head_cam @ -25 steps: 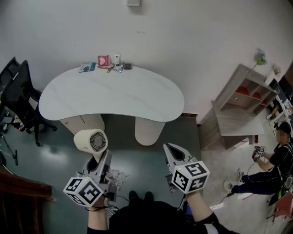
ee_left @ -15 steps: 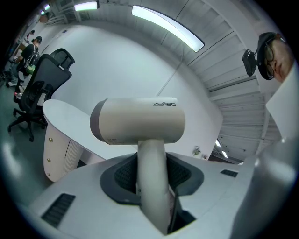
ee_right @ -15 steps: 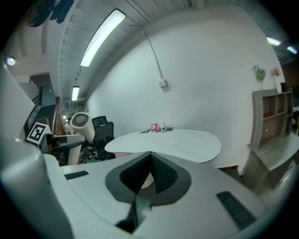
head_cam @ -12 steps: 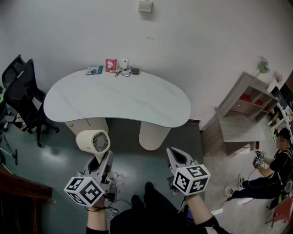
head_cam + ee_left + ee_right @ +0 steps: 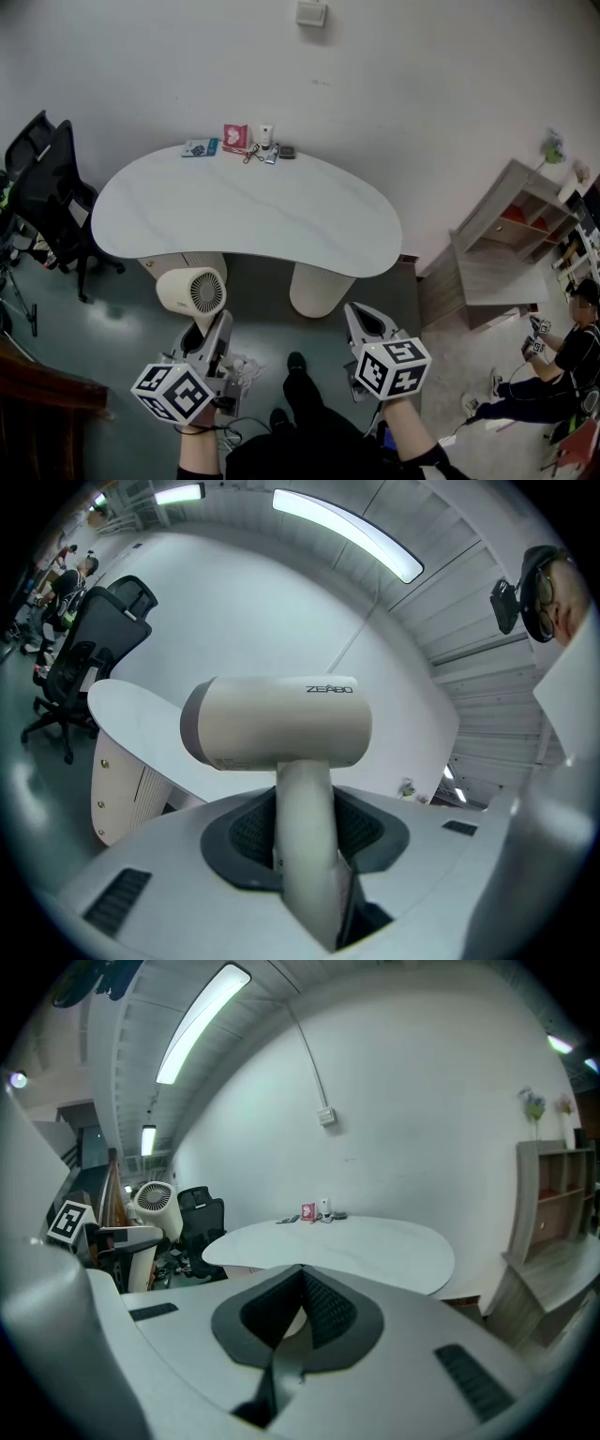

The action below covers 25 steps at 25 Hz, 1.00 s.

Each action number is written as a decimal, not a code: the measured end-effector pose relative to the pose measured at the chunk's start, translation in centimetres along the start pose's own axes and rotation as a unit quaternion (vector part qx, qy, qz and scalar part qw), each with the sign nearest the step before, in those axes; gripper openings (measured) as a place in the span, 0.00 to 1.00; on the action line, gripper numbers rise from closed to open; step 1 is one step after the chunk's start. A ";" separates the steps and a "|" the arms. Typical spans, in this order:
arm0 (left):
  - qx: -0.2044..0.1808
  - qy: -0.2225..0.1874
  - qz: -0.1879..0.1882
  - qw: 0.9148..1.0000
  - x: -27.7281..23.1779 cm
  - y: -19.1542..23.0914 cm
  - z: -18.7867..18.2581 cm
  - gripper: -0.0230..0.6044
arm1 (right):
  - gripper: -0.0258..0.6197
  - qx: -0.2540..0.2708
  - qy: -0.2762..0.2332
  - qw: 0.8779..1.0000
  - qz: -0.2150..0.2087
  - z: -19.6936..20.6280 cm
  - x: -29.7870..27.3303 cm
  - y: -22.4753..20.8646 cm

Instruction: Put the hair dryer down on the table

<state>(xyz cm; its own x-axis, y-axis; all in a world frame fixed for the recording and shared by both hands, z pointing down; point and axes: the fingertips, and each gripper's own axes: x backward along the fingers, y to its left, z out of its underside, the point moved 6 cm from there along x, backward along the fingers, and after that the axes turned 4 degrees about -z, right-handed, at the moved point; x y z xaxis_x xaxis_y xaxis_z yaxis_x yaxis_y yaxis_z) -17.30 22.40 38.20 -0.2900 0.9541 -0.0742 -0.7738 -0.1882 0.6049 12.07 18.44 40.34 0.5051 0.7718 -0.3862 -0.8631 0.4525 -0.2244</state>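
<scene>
A cream hair dryer [image 5: 192, 291] with a round grille is held upright by its handle in my left gripper [image 5: 202, 333], below the near edge of the white kidney-shaped table [image 5: 244, 206]. In the left gripper view the dryer [image 5: 277, 724] fills the middle, its handle pinched between the dark pads [image 5: 248, 827], and the table [image 5: 131, 724] lies behind it at the left. My right gripper [image 5: 366, 323] hangs beside it over the floor, shut on nothing. In the right gripper view the right gripper [image 5: 302, 1283] points at the table [image 5: 347, 1241].
Small items [image 5: 248, 141] line the table's far edge by the wall. A black office chair [image 5: 42, 187] stands at the left and a wooden shelf [image 5: 511, 234] at the right. A seated person [image 5: 562, 366] is at the far right. Cables [image 5: 244, 366] lie on the floor.
In the head view the table has come nearer and lower as the person steps toward it. Both grippers keep their pose, and the left one still holds the dryer.
</scene>
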 end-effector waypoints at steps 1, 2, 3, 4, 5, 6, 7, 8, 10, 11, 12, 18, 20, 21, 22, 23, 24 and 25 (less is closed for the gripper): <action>0.001 -0.001 -0.002 1.000 -0.6 0.2 -0.1 0.28 | 0.04 0.000 0.000 1.000 -0.001 -0.3 -0.6 -0.3; 0.001 -0.001 -0.003 1.000 -1.3 0.4 -0.3 0.28 | 0.04 0.000 0.000 1.000 -0.003 -0.6 -1.2 -0.7; 0.002 -0.002 -0.005 1.000 -2.0 0.5 -0.4 0.28 | 0.04 0.001 0.000 1.000 -0.005 -0.9 -1.9 -1.1; 0.002 -0.002 -0.007 1.000 -2.8 0.7 -0.5 0.28 | 0.04 0.003 0.001 1.000 -0.006 -1.3 -2.6 -1.6; 0.002 -0.002 -0.010 1.000 -3.5 0.9 -0.6 0.28 | 0.04 0.003 0.002 1.000 -0.007 -1.5 -3.3 -2.2; 0.002 -0.002 -0.013 1.000 -4.3 1.1 -0.7 0.28 | 0.04 0.003 0.003 1.000 -0.007 -1.8 -4.0 -2.7; 0.003 -0.002 -0.016 1.000 -5.1 1.3 -0.8 0.28 | 0.04 0.001 0.004 1.000 -0.007 -2.1 -4.8 -3.4; 0.004 -0.003 -0.019 1.000 -5.9 1.5 -1.0 0.28 | 0.04 -0.001 0.005 1.000 -0.007 -2.5 -5.5 -4.0; 0.005 -0.009 -0.026 1.000 -7.4 1.7 -1.4 0.28 | 0.04 -0.007 0.004 1.000 -0.010 -3.3 -7.0 -5.1; 0.006 -0.012 -0.029 0.999 -8.1 1.8 -1.7 0.28 | 0.04 -0.010 0.004 1.000 -0.013 -3.8 -7.8 -5.7; 0.008 -0.015 -0.032 0.999 -8.9 1.9 -2.0 0.28 | 0.04 -0.012 0.004 1.000 -0.016 -4.3 -8.5 -6.2; 0.010 -0.019 -0.042 0.999 -13.3 2.1 -3.4 0.28 | 0.04 -0.010 0.014 0.999 -0.033 -6.6 -12.6 -8.6; 0.011 -0.019 -0.045 0.999 -14.7 2.1 -3.8 0.28 | 0.04 -0.010 0.017 0.999 -0.037 -7.2 -13.8 -9.4; 0.013 -0.019 -0.046 0.999 -15.3 2.1 -4.0 0.28 | 0.04 -0.010 0.018 0.999 -0.038 -7.5 -14.3 -9.7; 0.015 -0.019 -0.047 0.999 -15.9 2.1 -4.2 0.28 | 0.04 -0.010 0.020 0.999 -0.040 -7.8 -14.8 -10.0; 0.016 -0.019 -0.048 0.999 -16.4 2.1 -4.5 0.28 | 0.04 -0.009 0.021 0.999 -0.041 -8.1 -15.2 -10.3; 0.017 -0.018 -0.050 0.998 -16.9 2.0 -4.8 0.28 | 0.04 -0.008 0.021 0.999 -0.043 -8.4 -15.7 -10.6; 0.016 -0.016 -0.052 0.998 -17.4 2.0 -5.1 0.28 | 0.04 -0.008 0.022 0.999 -0.044 -8.7 -16.1 -10.9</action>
<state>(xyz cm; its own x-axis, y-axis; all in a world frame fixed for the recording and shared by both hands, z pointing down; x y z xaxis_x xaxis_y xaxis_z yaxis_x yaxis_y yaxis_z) -16.69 4.23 36.64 -0.1904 0.9751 -0.1134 -0.7800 -0.0801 0.6207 13.32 -2.83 41.20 0.5790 0.7090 -0.4025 -0.8153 0.5106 -0.2732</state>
